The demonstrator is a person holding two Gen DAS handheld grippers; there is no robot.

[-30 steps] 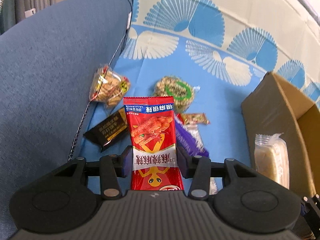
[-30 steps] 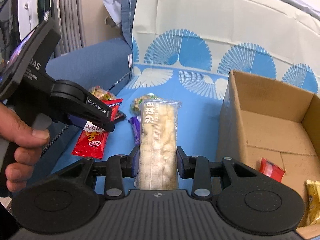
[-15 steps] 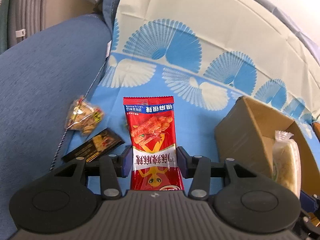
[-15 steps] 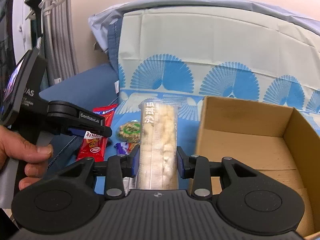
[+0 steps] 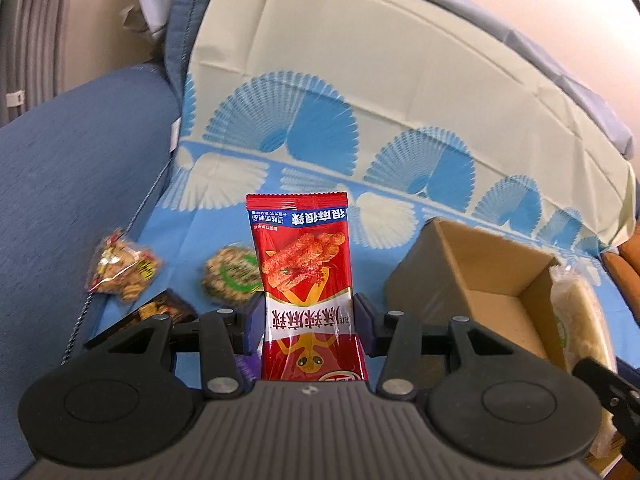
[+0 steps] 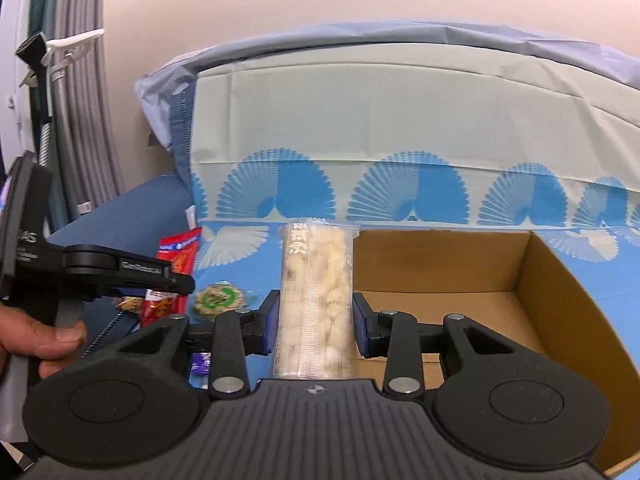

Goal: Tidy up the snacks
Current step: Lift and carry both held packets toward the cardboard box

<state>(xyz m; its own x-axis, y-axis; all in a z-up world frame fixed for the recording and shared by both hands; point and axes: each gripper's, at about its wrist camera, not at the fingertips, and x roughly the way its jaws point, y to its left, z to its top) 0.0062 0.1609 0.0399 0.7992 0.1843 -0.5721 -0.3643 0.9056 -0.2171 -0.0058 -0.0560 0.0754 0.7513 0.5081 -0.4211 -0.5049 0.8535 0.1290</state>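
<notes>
My left gripper [image 5: 308, 320] is shut on a red snack packet [image 5: 304, 264], held upright above the blue patterned cloth. In the right wrist view my right gripper [image 6: 314, 326] is shut on a long clear packet of pale puffed snack [image 6: 316, 296], raised beside the left wall of the open cardboard box [image 6: 560, 292]. The same box [image 5: 460, 276] lies to the right in the left wrist view, with the pale packet [image 5: 576, 320] over its far side. The left gripper [image 6: 120, 276] and red packet [image 6: 176, 264] show at the left of the right view.
On the cloth lie a clear bag of small sweets [image 5: 124, 272], a round green-labelled snack [image 5: 232, 280], a dark packet [image 5: 160, 312] and a purple wrapper [image 6: 200, 362]. A blue sofa arm [image 5: 68, 184] rises on the left. A hand [image 6: 36, 332] grips the left tool.
Both grippers have risen and tilted upward with their packets, and shifted right toward the box. More of the sofa back and wall shows; the loose snacks sit lower in view.
</notes>
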